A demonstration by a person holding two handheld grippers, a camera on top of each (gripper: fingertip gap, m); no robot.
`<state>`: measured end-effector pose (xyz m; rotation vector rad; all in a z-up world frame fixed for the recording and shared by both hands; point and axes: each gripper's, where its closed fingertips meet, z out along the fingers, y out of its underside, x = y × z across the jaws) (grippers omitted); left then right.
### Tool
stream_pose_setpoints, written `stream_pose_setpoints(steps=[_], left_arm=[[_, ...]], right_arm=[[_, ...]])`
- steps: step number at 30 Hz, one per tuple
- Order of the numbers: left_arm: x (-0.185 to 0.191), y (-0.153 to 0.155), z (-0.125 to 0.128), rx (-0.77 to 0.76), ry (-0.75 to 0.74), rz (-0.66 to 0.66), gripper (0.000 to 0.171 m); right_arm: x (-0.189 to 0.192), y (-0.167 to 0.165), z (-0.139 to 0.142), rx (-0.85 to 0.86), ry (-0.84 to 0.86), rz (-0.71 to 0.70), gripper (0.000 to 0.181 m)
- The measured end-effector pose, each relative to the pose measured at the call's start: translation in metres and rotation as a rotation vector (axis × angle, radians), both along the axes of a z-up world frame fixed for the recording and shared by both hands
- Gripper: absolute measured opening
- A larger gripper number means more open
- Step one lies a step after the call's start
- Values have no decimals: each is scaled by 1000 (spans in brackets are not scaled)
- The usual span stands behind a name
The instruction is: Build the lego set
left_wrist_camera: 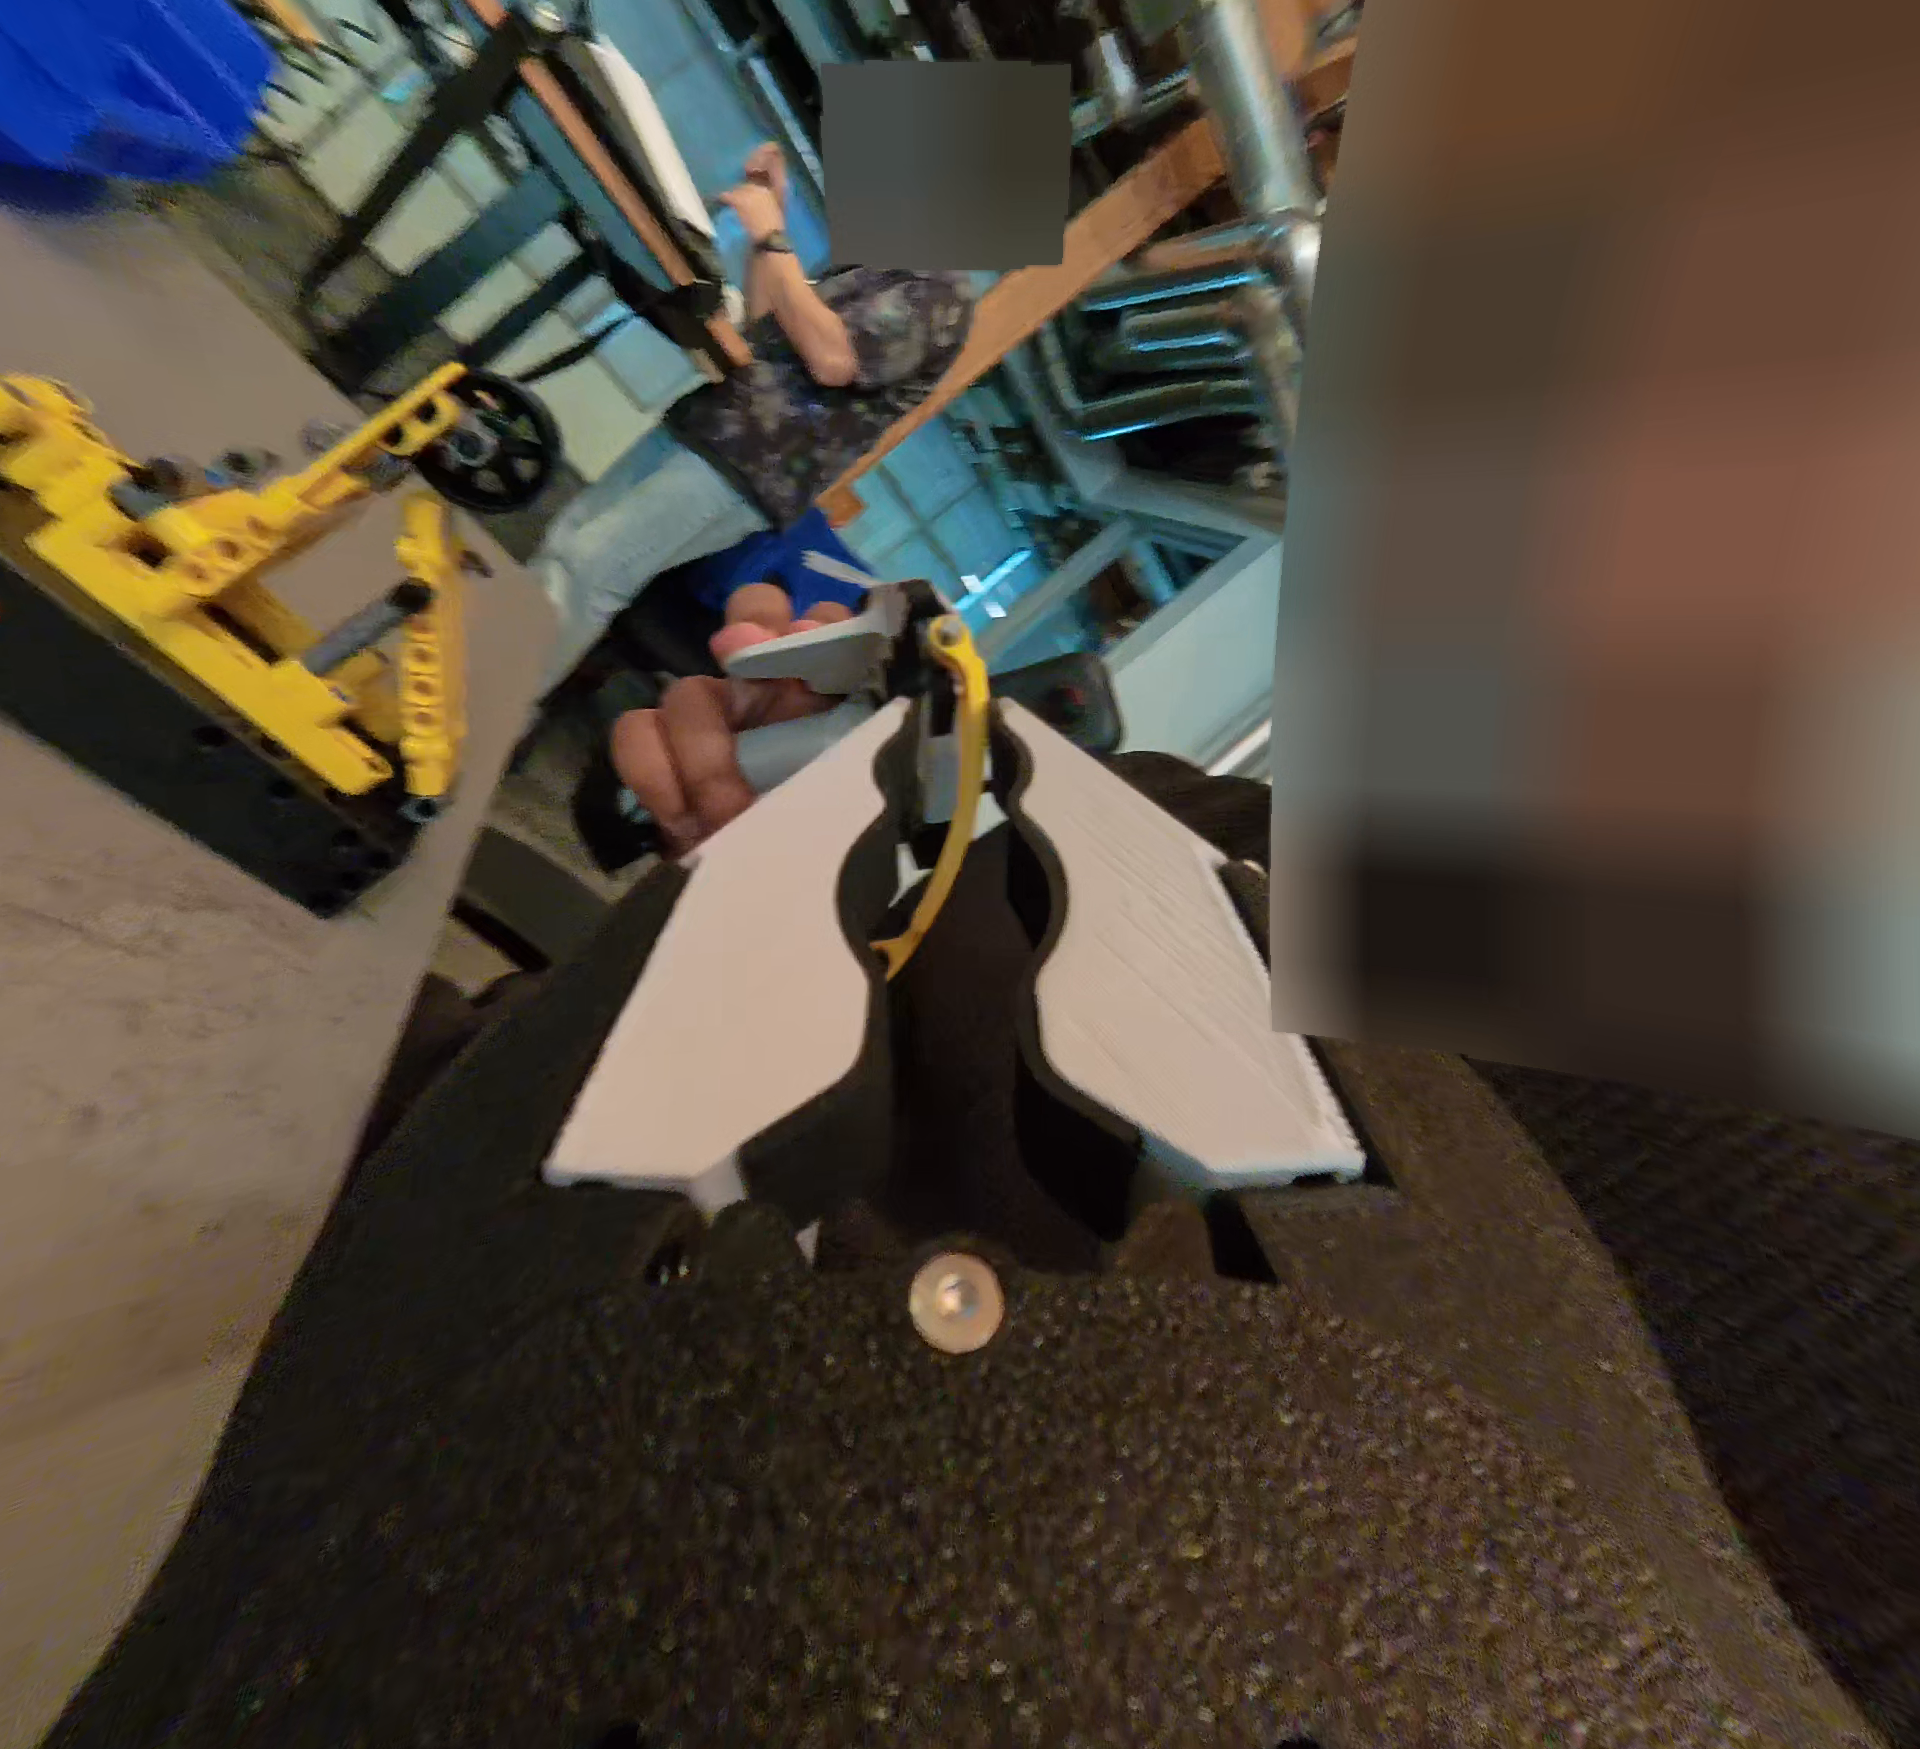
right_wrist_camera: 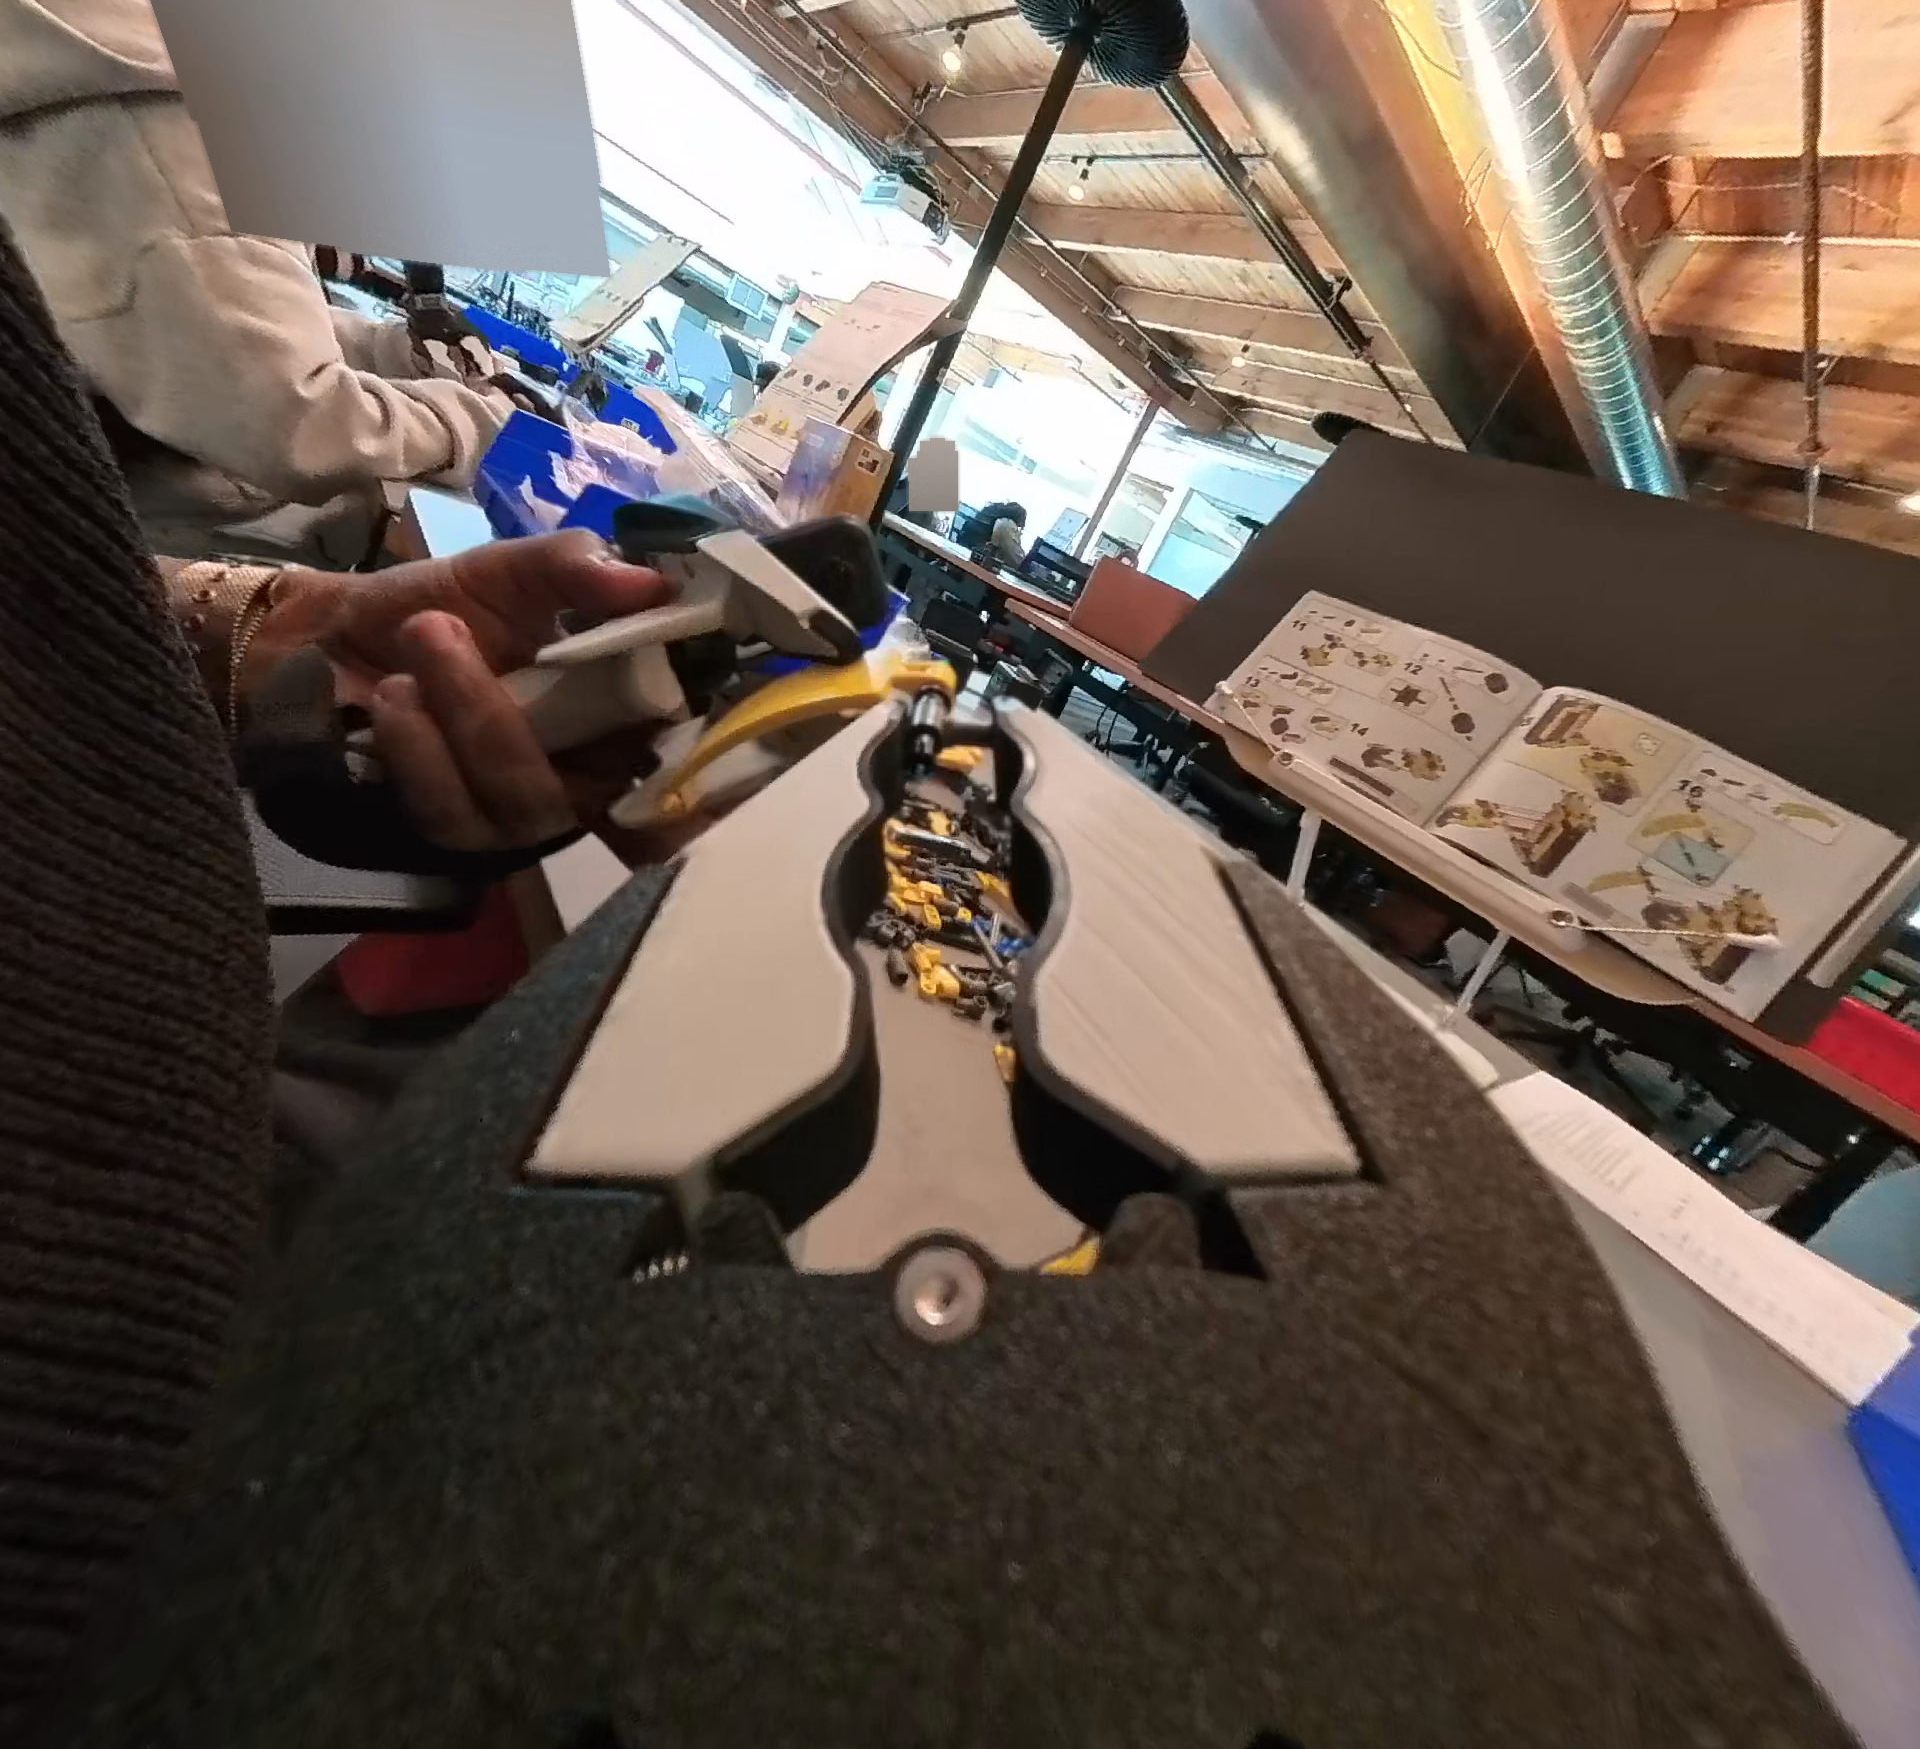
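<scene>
My left gripper (left_wrist_camera: pixel 956 723) is shut on a yellow curved beam (left_wrist_camera: pixel 961 806) that runs up between its white fingers. It is raised off the table. My right gripper (right_wrist_camera: pixel 948 728) is shut on a small black pin (right_wrist_camera: pixel 926 720) at its tips. The pin meets the holed end of the yellow curved beam (right_wrist_camera: pixel 790 712). In the right wrist view the left gripper (right_wrist_camera: pixel 774 608) comes in from the left, held by a hand (right_wrist_camera: pixel 468 639). In the left wrist view the right gripper (left_wrist_camera: pixel 868 645) faces me, close to the beam's top end.
A yellow brick model (left_wrist_camera: pixel 229 598) on a black base stands on the grey table (left_wrist_camera: pixel 156 1024) at left, with a black wheel (left_wrist_camera: pixel 499 442). Several loose small parts (right_wrist_camera: pixel 935 920) lie below the right gripper. An open instruction booklet (right_wrist_camera: pixel 1558 816) sits on a stand at right. Blue bins (right_wrist_camera: pixel 540 463) and other people are behind.
</scene>
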<state>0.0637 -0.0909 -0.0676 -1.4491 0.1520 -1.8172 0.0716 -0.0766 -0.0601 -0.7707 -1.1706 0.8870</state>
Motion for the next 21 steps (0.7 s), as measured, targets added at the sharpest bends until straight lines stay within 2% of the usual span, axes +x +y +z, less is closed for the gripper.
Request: stream_pose_setpoints(steps=[1,3,9,11,13,18,21], left_arm=[[0,2,-3,14,52,30,23],[0,2,-5,48,132,65,34],[6,-3,0,89,189,67,34],[11,-2,-5,61,206,48,26],[14,-5,-7,45,191,15,7],[18,-5,-13,15,192,-19,6],[21,-7,-14,15,197,-39,6]], right_arm=[[1,-2,1,7,11,4,15],[1,-5,3,8,22,18,15],[-4,-10,-5,57,-19,21,15],[-6,-13,-9,88,-47,25,15],[-7,-13,-13,109,-77,21,16],[-4,-13,-19,23,-122,112,17],[-2,-10,-20,-56,-134,152,27]])
